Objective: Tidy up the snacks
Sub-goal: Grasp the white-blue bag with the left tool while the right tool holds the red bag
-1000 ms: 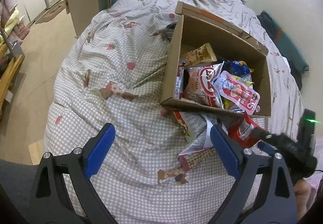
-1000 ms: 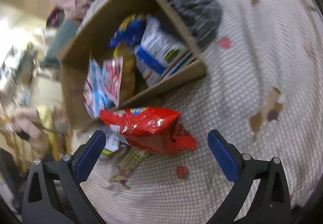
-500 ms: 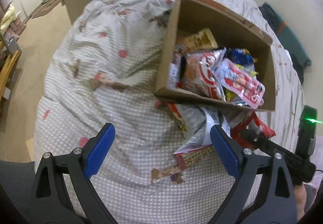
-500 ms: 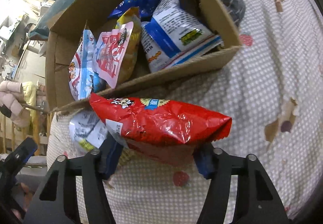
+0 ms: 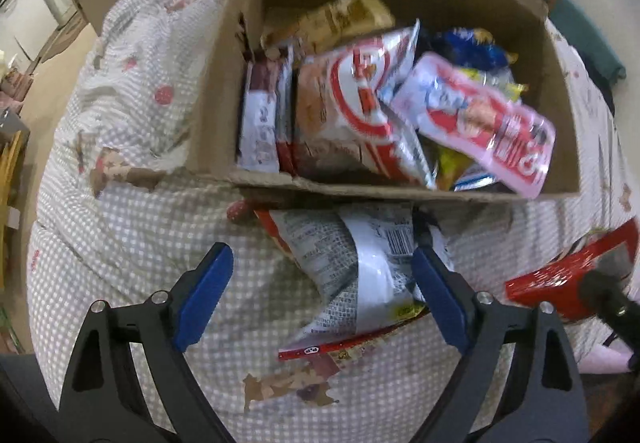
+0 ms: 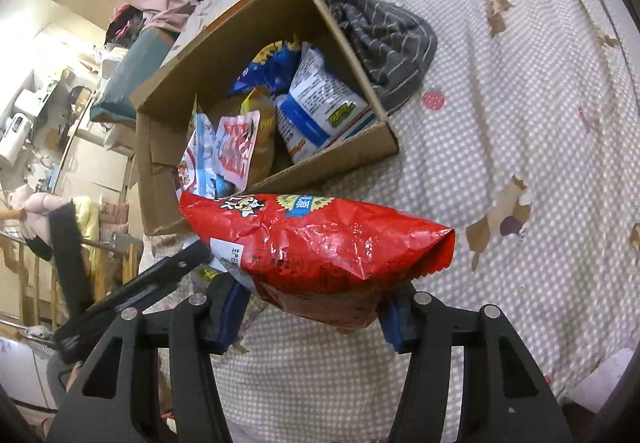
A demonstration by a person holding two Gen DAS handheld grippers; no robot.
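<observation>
Pinching a red snack bag (image 6: 320, 243) across its lower part, the right claw (image 6: 316, 317) holds it clear of the bed, its blue pads pressed into the crinkled foil on either side. These jaws have just been closing, with the bag between them. The bag lies roughly crosswise to the fingers, its sealed end pointing to the right of the right wrist view, and it hangs in front of the near wall of the cardboard box (image 6: 168, 147).

The box sits open on a checked bedspread (image 6: 520, 123) printed with small strawberries and brown figures. Inside it are several packets: a blue-and-white bag (image 6: 316, 103) against the right wall, a blue bag (image 6: 264, 71) behind it, a yellow one in the middle, and a pink-and-red pouch (image 6: 236, 147) leaning toward the near left corner. A grey striped cloth (image 6: 388, 39) lies bunched against the outside of the box's right wall.

In the left wrist view, the left claw (image 5: 320, 295) points steeply down with its jaws spread wide, and they have just been closing slightly. A white-and-red snack packet (image 5: 360, 275) lies on the bedspread just in front of the box, between the blue pads but nearer the right one; whether that pad touches it cannot be told. The red bag shows at the right edge of this view, blurred.
</observation>
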